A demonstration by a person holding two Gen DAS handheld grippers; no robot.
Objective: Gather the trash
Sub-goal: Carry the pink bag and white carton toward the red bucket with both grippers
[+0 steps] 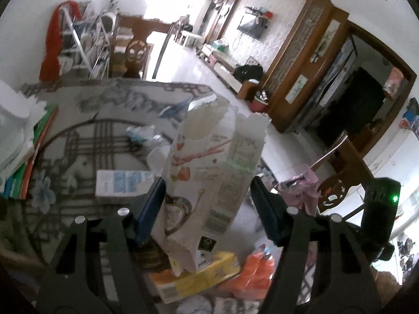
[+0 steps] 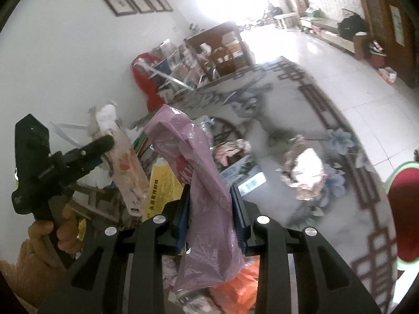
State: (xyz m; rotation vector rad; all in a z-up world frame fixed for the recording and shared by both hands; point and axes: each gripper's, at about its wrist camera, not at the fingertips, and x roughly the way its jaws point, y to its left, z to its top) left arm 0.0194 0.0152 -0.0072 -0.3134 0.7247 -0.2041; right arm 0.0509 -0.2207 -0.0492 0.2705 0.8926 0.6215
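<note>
My left gripper [image 1: 207, 204] has its jaws wide apart around a torn white snack box [image 1: 209, 172], which stands tilted between the blue pads; only the left pad [image 1: 149, 209] seems to touch it. The same box [image 2: 125, 167] shows in the right wrist view beside the left gripper [image 2: 104, 144]. My right gripper [image 2: 212, 209] is shut on a crumpled pink plastic bag [image 2: 199, 183] and holds it up; the bag also shows in the left wrist view [image 1: 301, 188]. Below both lie a yellow box [image 1: 199, 277] and an orange bag [image 2: 238, 287].
A patterned table [image 1: 78, 141] carries a white-and-blue carton [image 1: 123, 185], crumpled wrappers [image 1: 146, 136] and stacked books [image 1: 28, 162] at the left. More crumpled trash [image 2: 306, 170] lies on the table [image 2: 366, 183]. A red stool [image 2: 406, 204] is at the right. Wooden chairs and shelves stand behind.
</note>
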